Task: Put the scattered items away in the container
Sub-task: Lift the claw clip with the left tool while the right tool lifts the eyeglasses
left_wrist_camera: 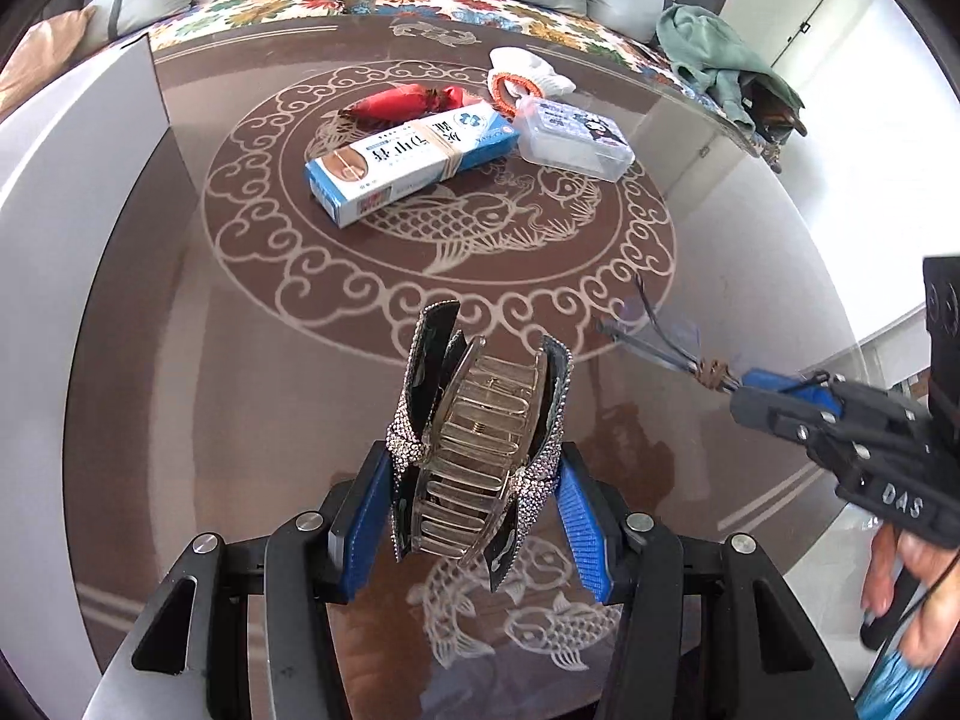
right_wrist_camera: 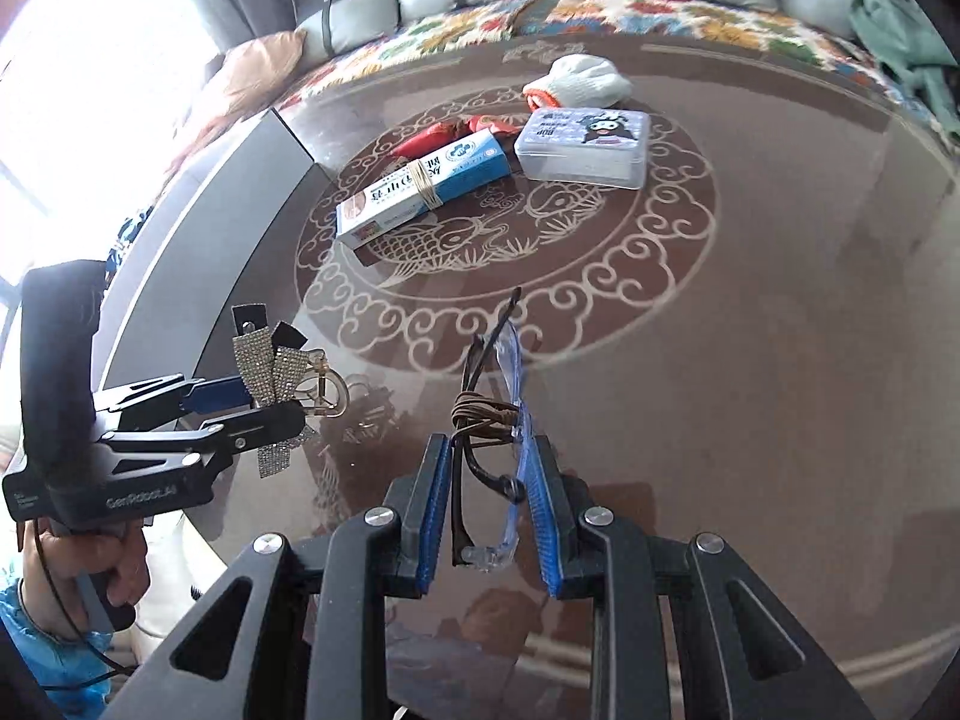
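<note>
The left tool (left_wrist_camera: pixel 480 516) clamps a rhinestone hair claw (left_wrist_camera: pixel 480 438) by its sides, blue pads pressed against the studded wings, holding it above the near part of the bench (left_wrist_camera: pixel 690 300). The right tool (right_wrist_camera: pixel 489 516) is closed on a pair of folded glasses (right_wrist_camera: pixel 492 438) bound with a brown cord, one pad against the clear lens, also lifted off the glass top. Both pieces look light; the claw is rigid but sprung and its stones give the pads an uneven bite, while the glasses seem thin and fragile, best held at the bundled middle rather than by a lens edge.

Farther in, on the bench's fish medallion, lie a blue-and-white carton (left_wrist_camera: pixel 414 162) with a rubber band around it, stiff and easy to pinch across its narrow sides, and a red wrapped item (left_wrist_camera: pixel 408 102) just behind it. To the right sits a clear plastic case (left_wrist_camera: pixel 573 135), smooth and likely slippery. Beyond it rests a white glove (left_wrist_camera: pixel 531 72), soft enough to take anywhere. A grey container wall (left_wrist_camera: pixel 90 138) stands at the far left.
</note>
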{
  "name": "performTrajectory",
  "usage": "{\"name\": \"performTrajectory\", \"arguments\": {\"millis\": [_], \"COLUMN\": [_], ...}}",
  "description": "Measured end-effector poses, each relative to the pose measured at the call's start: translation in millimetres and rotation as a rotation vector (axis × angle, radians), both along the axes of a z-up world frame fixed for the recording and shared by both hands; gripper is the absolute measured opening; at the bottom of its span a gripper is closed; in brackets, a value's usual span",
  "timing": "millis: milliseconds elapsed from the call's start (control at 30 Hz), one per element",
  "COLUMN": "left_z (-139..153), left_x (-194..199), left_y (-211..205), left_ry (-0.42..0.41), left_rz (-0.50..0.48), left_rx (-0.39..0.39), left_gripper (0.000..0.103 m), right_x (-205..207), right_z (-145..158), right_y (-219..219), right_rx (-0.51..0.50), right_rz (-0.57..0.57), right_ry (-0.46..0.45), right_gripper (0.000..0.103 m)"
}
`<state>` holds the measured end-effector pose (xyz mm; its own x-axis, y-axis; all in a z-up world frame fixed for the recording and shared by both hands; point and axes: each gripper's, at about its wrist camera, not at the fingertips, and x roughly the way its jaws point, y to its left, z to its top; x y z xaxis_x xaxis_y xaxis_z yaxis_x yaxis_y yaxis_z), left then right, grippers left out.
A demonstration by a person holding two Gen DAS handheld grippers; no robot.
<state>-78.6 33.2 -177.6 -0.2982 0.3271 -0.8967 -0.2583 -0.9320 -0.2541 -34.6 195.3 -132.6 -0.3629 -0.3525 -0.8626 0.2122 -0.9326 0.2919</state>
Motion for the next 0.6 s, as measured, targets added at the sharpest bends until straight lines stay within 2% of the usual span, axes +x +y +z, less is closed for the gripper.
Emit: {"name": "performTrajectory", "arguments": {"millis": [267,467,600], "left_z": [17.6,31.4,31.9], "left_x": [15.3,20.1,19.6], "left_y": [7.3,6.6,4.1], "left_ry": [0.046,0.079,0.080], "left_rz": [-0.005,-0.002,0.002], "left_rx": [0.012,0.009,0.004], "left_gripper": [0.053,0.053,0.053], "right_x": [18.3,27.5,27.2], "right_z": [10.0,30.2,33.7], "right_y": [-18.3,-29.0,-34.0], "right_rx": [0.000,0.008,0.018], "right_rz": [-0.039,-0.037,-0.027], "right_ry": [0.067,0.127,0.129], "right_gripper": [0.026,0.023,0.022]}}
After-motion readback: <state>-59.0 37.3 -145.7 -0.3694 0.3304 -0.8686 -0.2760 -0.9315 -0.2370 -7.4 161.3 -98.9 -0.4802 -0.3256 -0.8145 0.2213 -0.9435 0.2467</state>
